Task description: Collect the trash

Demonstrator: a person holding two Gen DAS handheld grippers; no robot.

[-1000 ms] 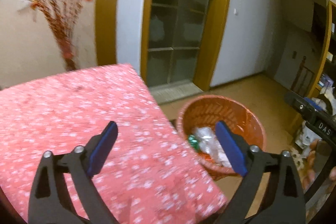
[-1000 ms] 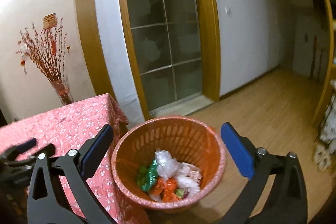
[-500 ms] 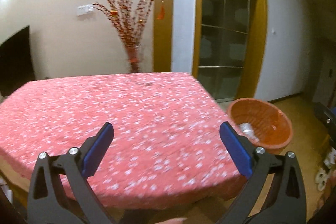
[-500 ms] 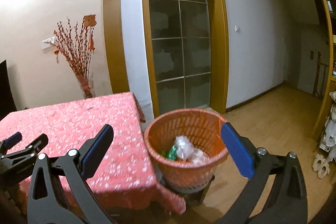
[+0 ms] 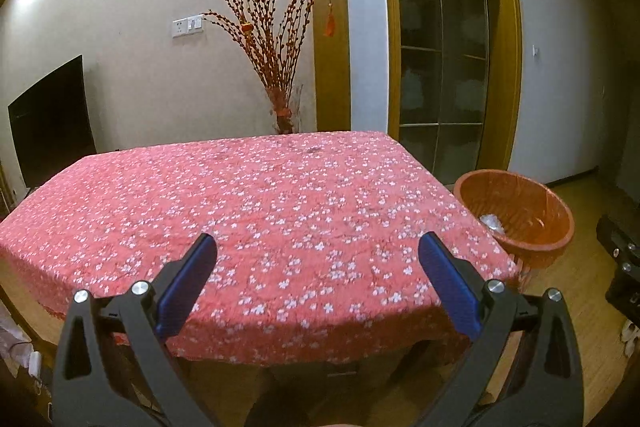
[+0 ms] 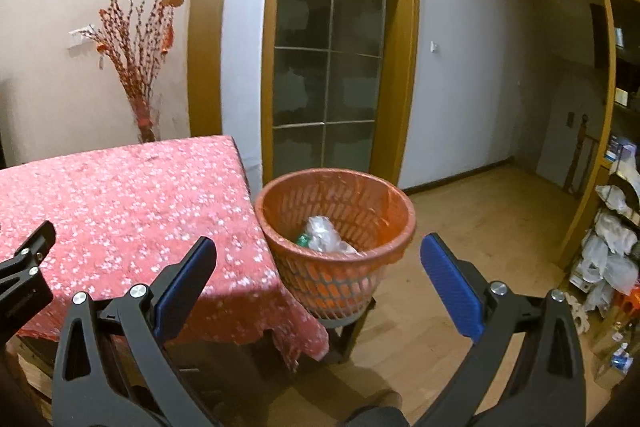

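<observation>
An orange plastic waste basket (image 6: 340,287) stands on a dark stool beside the table's right end; it holds crumpled clear plastic and green wrappers (image 6: 322,235). It also shows in the left wrist view (image 5: 536,239). My left gripper (image 5: 316,267) is open and empty, held back from the near edge of the table with the red flowered cloth (image 5: 256,203). My right gripper (image 6: 318,267) is open and empty, back from the basket and above the floor. I see no trash on the cloth.
A vase of red twigs (image 5: 280,67) stands behind the table by the wall. A dark TV (image 5: 52,119) is at left. A glass door (image 6: 328,75) is behind the basket. Shelves with bags (image 6: 612,247) line the right wall. Wooden floor (image 6: 480,227) lies right of the basket.
Both grippers have pulled back and away from the basket. The left wrist view swung left from the basket to the whole table. Both stayed open.
</observation>
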